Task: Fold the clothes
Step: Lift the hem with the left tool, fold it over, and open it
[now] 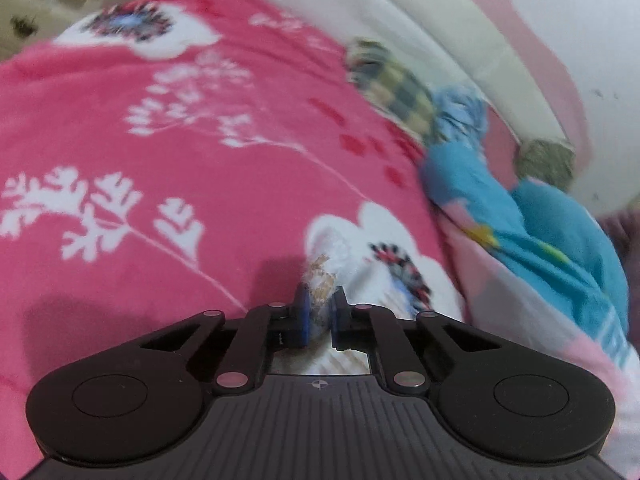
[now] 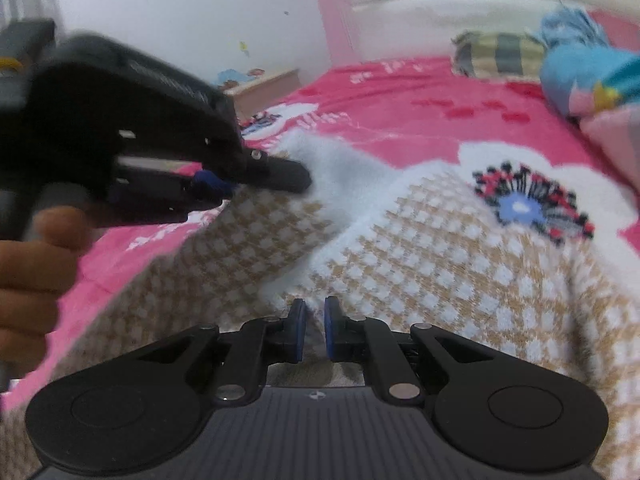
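Left claw (image 1: 320,316) pinches the sweater (image 2: 420,264); right claw (image 2: 313,330) seemingly pinches its hem.

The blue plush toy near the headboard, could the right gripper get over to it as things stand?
Probably not yet: the right gripper is shut on the tan-and-white sweater. The pink blanket lies bare toward the blue plush toy, so only the grip hinders.
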The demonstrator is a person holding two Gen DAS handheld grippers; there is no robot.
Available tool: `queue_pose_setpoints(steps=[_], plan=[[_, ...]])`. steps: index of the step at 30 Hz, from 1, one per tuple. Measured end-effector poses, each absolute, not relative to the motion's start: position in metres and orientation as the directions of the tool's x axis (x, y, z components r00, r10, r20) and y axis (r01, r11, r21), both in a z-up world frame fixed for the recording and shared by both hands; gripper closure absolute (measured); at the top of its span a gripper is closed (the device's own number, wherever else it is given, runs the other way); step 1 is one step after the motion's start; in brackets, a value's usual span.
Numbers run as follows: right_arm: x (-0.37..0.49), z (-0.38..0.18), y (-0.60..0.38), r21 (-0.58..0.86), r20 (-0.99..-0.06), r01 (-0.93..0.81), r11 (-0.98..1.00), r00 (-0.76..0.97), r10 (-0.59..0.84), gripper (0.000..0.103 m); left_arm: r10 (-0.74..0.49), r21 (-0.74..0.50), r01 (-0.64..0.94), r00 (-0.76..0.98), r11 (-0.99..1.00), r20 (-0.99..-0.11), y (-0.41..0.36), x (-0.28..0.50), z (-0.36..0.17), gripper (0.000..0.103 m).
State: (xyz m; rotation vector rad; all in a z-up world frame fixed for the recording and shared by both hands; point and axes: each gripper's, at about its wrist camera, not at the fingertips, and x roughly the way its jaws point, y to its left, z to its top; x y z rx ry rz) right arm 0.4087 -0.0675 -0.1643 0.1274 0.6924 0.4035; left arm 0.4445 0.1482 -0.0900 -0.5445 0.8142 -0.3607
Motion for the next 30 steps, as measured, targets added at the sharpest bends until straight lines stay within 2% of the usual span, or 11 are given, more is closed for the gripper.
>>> queue_pose_setpoints(steps=[6,7,9,11,14,20,22,23,26,28,30], plan=[[0.377,-0.134,-0.1,0.216,-0.584,-0.437,0.873,0.659,0.474,0.089,-0.592,-0.6,0.231,0.619,0.766,-0.516,0.145,0.397,-0.077,0.096],[0.372,-0.124,-0.114,0.243,-0.57,-0.43,0.869,0.662,0.487,0.085,-0.6,-0.601,0.244,0.617,0.761,-0.51,0.146,0.391,-0.076,0.096],[0.372,-0.104,-0.144,0.328,-0.526,-0.382,0.864,0.685,0.503,0.078,-0.599,-0.565,0.286,0.621,0.774,-0.506,0.145,0.378,-0.073,0.096],[0.381,-0.086,-0.168,0.404,-0.479,-0.337,0.851,0.714,0.51,0.065,-0.603,-0.539,0.319,0.617,0.779,-0.506,0.143,0.368,-0.072,0.096],[0.416,-0.073,-0.184,0.503,-0.471,-0.269,0.821,0.711,0.522,0.049,-0.593,-0.505,0.342,0.624,0.793,-0.509,0.142,0.36,-0.07,0.096],[0.482,-0.076,-0.188,0.661,-0.502,-0.078,0.747,0.693,0.517,0.045,-0.565,-0.382,0.417,0.642,0.825,-0.518,0.135,0.341,-0.065,0.095],[0.493,-0.084,-0.183,0.702,-0.532,-0.023,0.712,0.648,0.545,0.045,-0.549,-0.325,0.443,0.647,0.835,-0.529,0.13,0.335,-0.064,0.095],[0.496,-0.087,-0.18,0.711,-0.542,-0.011,0.703,0.628,0.558,0.051,-0.54,-0.294,0.456,0.65,0.84,-0.535,0.127,0.332,-0.063,0.095],[0.482,-0.082,-0.168,0.678,-0.538,-0.106,0.728,0.603,0.589,0.071,-0.516,-0.219,0.481,0.662,0.849,-0.544,0.123,0.324,-0.061,0.095],[0.46,-0.074,-0.168,0.656,-0.509,-0.191,0.73,0.603,0.615,0.078,-0.511,-0.182,0.501,0.667,0.846,-0.542,0.124,0.316,-0.061,0.095],[0.432,-0.069,-0.172,0.624,-0.487,-0.266,0.734,0.603,0.632,0.081,-0.5,-0.132,0.52,0.676,0.844,-0.542,0.126,0.305,-0.061,0.095]])
